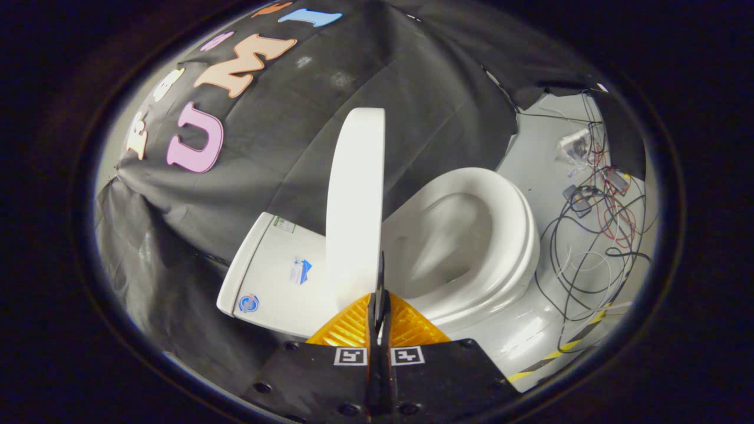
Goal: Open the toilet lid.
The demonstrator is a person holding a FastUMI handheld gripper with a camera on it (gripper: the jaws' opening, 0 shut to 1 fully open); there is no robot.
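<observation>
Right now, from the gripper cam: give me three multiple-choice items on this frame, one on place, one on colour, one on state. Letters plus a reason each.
1. Where does the tangle of cables lie?
A. on the tank
B. on the floor beyond the bowl, on its far side from the tank
C. inside the bowl

2. What colour is the toilet lid?
A. white
B. black
C. blue

3. How does the lid stand?
A. flat down over the seat
B. raised upright, bowl uncovered
C. lying off the toilet on the floor

Answers:
1 B: the wires spread over the pale floor past the seat, away from the tank.
2 A: it is white like the seat and tank.
3 B: the lid rises edge-on just ahead of the gripper, whose fingers are closed together with nothing between them, and the bowl lies open.
</observation>
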